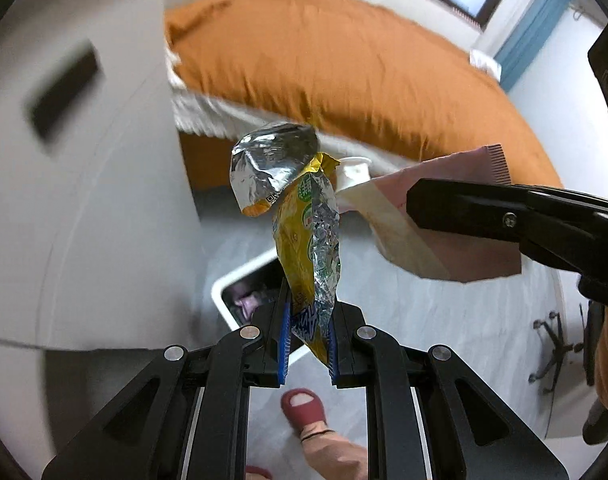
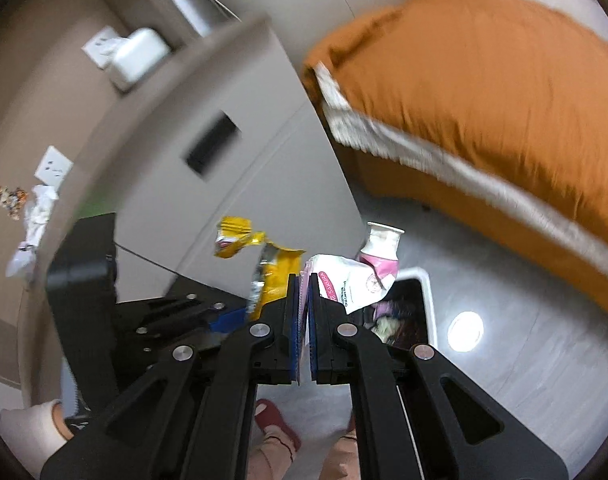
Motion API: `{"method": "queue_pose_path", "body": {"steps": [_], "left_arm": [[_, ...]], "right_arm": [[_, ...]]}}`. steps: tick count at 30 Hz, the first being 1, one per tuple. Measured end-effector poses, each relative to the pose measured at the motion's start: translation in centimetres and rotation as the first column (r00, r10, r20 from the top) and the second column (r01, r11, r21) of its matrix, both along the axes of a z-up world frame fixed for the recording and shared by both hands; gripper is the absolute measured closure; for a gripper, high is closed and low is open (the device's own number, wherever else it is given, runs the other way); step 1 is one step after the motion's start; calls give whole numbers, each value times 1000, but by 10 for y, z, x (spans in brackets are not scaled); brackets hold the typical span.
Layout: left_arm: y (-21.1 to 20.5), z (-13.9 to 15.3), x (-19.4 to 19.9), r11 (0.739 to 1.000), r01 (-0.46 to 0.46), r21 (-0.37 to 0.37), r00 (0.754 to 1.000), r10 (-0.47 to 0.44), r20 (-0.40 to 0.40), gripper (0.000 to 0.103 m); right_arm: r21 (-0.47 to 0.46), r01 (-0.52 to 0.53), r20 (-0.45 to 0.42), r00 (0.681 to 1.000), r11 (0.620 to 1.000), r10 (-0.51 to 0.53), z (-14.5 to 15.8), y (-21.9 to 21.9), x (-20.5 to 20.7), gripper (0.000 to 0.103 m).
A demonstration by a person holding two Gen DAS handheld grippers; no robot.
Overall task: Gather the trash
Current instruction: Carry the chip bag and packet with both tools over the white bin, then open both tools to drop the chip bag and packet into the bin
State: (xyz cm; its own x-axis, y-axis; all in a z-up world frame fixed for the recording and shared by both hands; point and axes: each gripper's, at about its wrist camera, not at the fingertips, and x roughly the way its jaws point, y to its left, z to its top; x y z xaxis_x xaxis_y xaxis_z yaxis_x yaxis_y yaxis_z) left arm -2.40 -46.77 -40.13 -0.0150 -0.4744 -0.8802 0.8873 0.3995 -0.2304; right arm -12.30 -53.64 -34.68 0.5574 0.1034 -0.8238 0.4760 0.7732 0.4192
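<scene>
Left tool (image 1: 308, 344) is gripping the yellow wrapper (image 1: 308, 248), right tool (image 2: 303, 332) the pink tube (image 2: 356, 280); centre both over the bin (image 1: 223, 284) at six o'clock before releasing.

Open grey floor (image 2: 504, 344) around the white bin (image 2: 428, 304), between cabinet (image 2: 263, 152) and orange bed (image 2: 484, 100).

The snack wrapper (image 1: 304, 232) is crinkled foil, shiny silver inside and glossy yellow print outside. The pink and white tube (image 2: 356, 280) looks like smooth, soft plastic with a slight sheen. At the upper right of both views the bed cover (image 1: 344, 68) is matt orange cloth, creased, with a white fringed edge. The floor (image 1: 444, 312) is smooth, grey and glossy, mirroring a lamp. The bin (image 2: 426, 304) has a smooth white plastic rim. Both grippers are matt black plastic with bright metal pins and blue ribbed pads (image 1: 284, 344).
</scene>
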Motion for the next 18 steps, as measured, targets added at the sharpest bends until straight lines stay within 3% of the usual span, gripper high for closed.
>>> {"method": "queue_pose_path", "body": {"steps": [10,14,16,17,18], "left_arm": [[-51,-164,0,989,84,122,992,-71,-103,89],[-52,-210,-3,980,96,173,990,-76,-121,88],[-51,-231,-3,974,90,208,988,-61,-141,68],[-50,-241,1,972,72,223,987,-37,-156,15],[-47,-251,9,977,20,213,983,20,-184,4]], "right_arm": [[157,65,-107,993,985,-49,-162,-28,7,98],[205,83,-157,986,975,-51,-222,-39,13,98],[218,74,-190,981,973,-32,-244,-42,16,85],[210,82,-213,976,974,-36,-255,-45,15,71],[202,101,-235,971,974,-52,-265,-48,12,33]]}}
